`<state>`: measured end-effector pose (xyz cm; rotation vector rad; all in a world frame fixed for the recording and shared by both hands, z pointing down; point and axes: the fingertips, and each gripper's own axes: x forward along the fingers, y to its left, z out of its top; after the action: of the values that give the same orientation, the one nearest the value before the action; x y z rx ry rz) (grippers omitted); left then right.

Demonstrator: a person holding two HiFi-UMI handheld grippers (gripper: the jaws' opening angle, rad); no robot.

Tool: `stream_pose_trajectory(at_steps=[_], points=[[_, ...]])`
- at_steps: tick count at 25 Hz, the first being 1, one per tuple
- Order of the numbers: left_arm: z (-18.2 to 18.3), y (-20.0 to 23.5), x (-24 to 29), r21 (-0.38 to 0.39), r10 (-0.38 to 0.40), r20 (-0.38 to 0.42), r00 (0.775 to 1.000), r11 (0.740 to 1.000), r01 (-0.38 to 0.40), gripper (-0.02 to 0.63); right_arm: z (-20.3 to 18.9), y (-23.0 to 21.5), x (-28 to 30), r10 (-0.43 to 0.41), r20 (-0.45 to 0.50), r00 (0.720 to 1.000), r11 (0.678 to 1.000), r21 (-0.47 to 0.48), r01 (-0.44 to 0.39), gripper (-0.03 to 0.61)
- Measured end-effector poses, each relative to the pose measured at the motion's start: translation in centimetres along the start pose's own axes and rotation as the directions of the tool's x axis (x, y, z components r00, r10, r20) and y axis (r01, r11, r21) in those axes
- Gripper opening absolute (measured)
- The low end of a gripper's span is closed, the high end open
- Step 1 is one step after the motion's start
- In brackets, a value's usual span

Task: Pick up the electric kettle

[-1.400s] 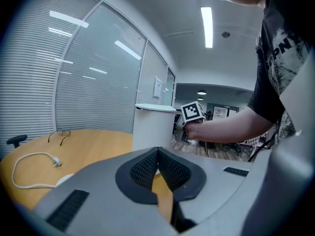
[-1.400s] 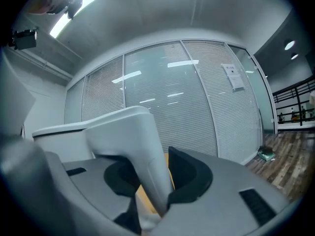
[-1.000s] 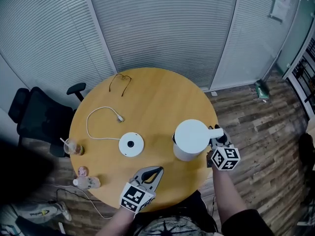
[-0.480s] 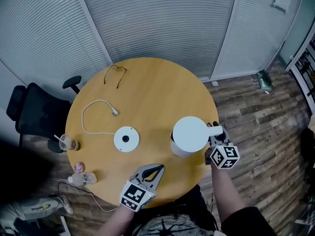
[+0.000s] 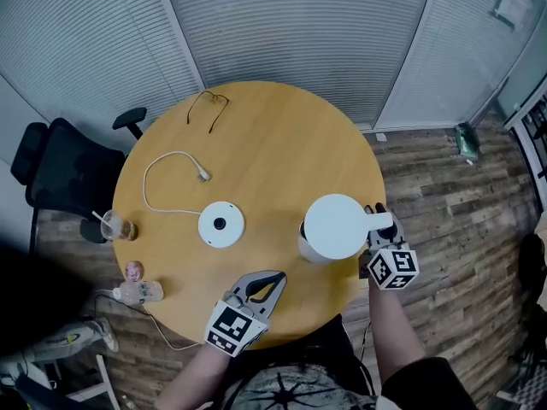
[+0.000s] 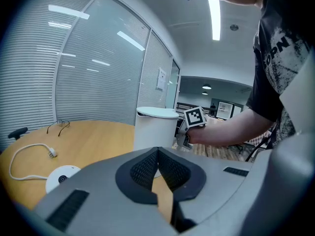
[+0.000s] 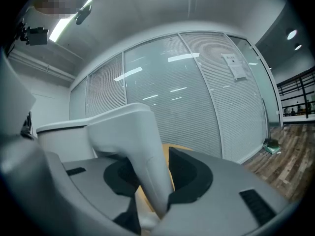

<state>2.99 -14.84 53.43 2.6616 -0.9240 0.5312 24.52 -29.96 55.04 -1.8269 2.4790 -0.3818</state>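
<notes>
On the round wooden bench (image 5: 273, 143), a white cord (image 5: 162, 178) ran to the round white kettle base (image 5: 221, 225). Nearer the person, the left claw (image 5: 270, 280) hovered above the bench edge, pressed together on nothing. The white electric kettle (image 5: 335, 226) was right of the base, apart from it, its handle pinched by the right claw (image 5: 377, 232)
</notes>
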Motion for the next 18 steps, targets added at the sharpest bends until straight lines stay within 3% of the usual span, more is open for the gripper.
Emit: stream_pose_trajectory(at_steps=[8,14,18], points=[[0.0,-0.1,-0.5,0.006,-0.002,0.008,1.0,1.0,0.002,0.002,-0.4,0.4,0.2,0.036,-0.029,0.999,0.999,-0.001,-0.037,0.134],[0.4,0.0,-1.5,0.018,0.008,0.025,1.0,1.0,-0.008,0.002,-1.3,-0.5,0.0,-0.026,-0.081,0.996,1.0,-0.005,0.026,0.209],[0.8,0.5,-2.4,0.026,0.022,0.041,0.999,0.999,-0.023,0.002,-2.1,-0.4,-0.5,-0.046,-0.109,0.993,0.999,-0.025,0.044,0.212]])
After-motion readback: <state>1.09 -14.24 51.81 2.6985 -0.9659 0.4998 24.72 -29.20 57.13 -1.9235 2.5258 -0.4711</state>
